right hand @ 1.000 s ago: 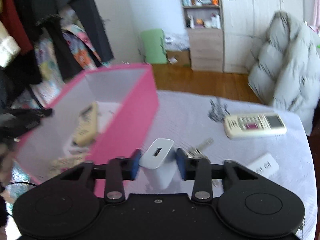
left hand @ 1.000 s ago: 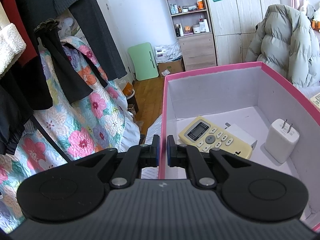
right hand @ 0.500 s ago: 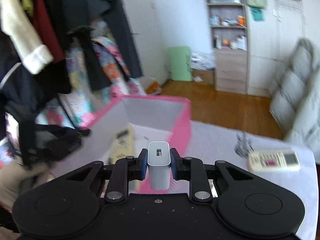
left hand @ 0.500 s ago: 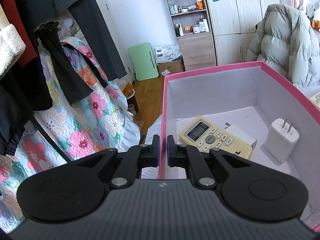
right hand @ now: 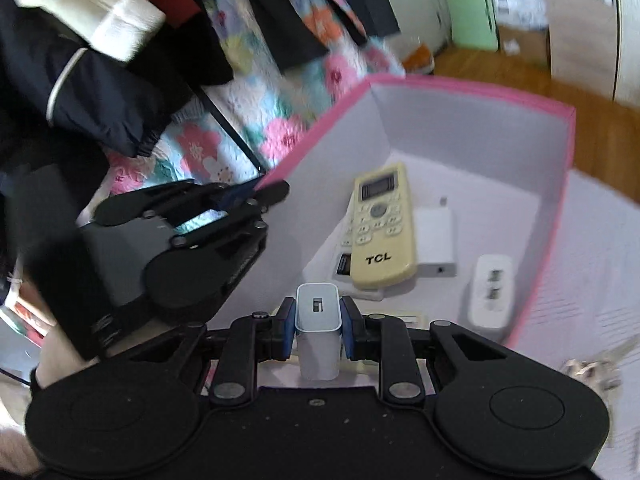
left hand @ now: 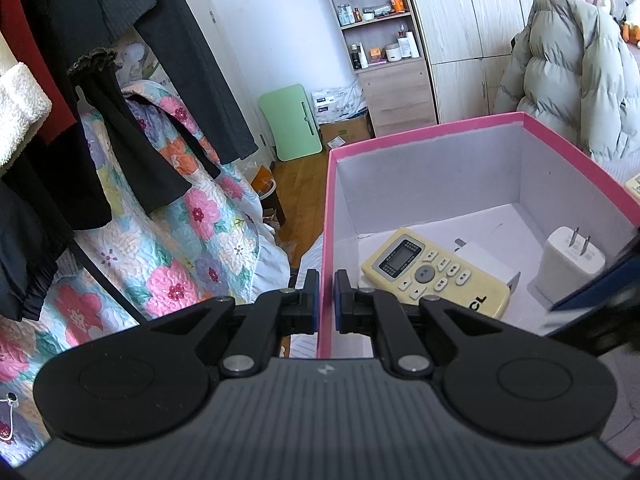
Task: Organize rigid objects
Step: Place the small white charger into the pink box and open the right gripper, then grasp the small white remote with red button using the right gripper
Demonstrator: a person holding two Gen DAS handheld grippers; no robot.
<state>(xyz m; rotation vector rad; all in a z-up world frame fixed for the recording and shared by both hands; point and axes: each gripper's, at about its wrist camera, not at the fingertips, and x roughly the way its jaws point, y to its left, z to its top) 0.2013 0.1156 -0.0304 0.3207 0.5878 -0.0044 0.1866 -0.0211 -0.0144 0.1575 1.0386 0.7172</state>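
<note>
A pink box [left hand: 424, 132] with a white inside holds a yellow TCL remote [left hand: 432, 272], a flat white adapter [left hand: 484, 256] under it and a white plug charger [left hand: 568, 264]. My left gripper [left hand: 327, 300] is shut on the box's left wall. The right wrist view shows the left gripper [right hand: 256, 194] pinching that wall of the box [right hand: 472, 94]. My right gripper [right hand: 317, 320] is shut on a small white charger [right hand: 318, 344], held above the box's near end, short of the remote [right hand: 380, 224]. A blurred blue pad of the right gripper [left hand: 600, 292] enters the left wrist view at the right edge.
A white two-port adapter [right hand: 492, 292] lies in the box near its right wall. A bunch of keys [right hand: 592, 364] rests on the pale cloth [right hand: 592, 240] right of the box. Dark clothes and a floral quilt [left hand: 180, 240] hang on the left. A puffy jacket [left hand: 580, 72] stands behind.
My right gripper has swung left with the white charger, from over the cloth beside the box to above the box's inside. The left gripper has kept its hold and place.
</note>
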